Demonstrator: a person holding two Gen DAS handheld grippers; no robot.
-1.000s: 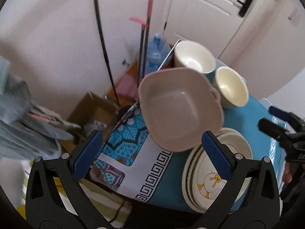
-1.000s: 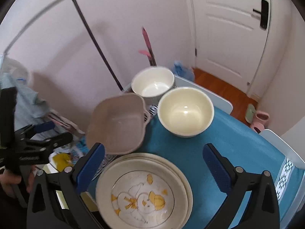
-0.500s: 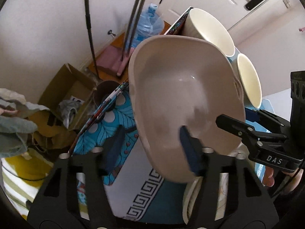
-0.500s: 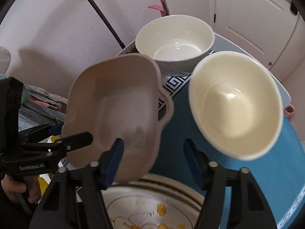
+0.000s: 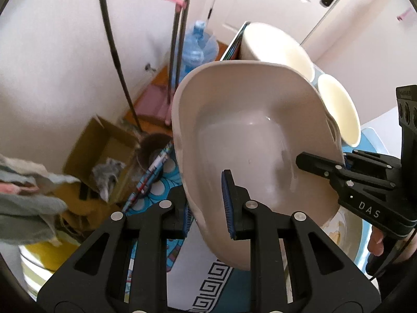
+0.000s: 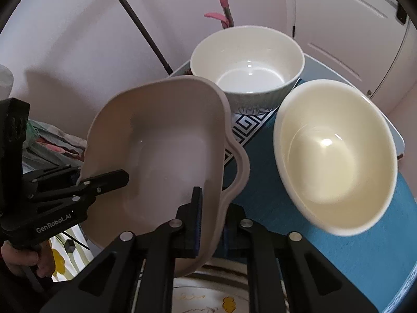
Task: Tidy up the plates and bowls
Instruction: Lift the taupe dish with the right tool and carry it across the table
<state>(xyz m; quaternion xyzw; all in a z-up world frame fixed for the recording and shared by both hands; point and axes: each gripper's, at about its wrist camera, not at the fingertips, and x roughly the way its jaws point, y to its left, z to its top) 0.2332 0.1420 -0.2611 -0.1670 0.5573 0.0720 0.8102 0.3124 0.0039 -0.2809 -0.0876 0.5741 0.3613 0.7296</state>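
Observation:
A beige square dish with side handles is held over the table between both grippers. My left gripper is shut on its near-left wall, one finger inside and one outside. My right gripper is shut on the opposite wall by the handle. Each gripper shows in the other's view: the right one, the left one. A stack of plates with a yellow drawing lies under the dish, mostly hidden. A white bowl and a cream bowl stand beyond.
The table has a blue cloth with a patterned runner. Off its left edge are a cardboard box, a water jug, mop handles and a black pole. A white door is behind.
Both grippers moved in from open and clamped opposite walls of the beige dish. The dish now looks larger and closer in both views.

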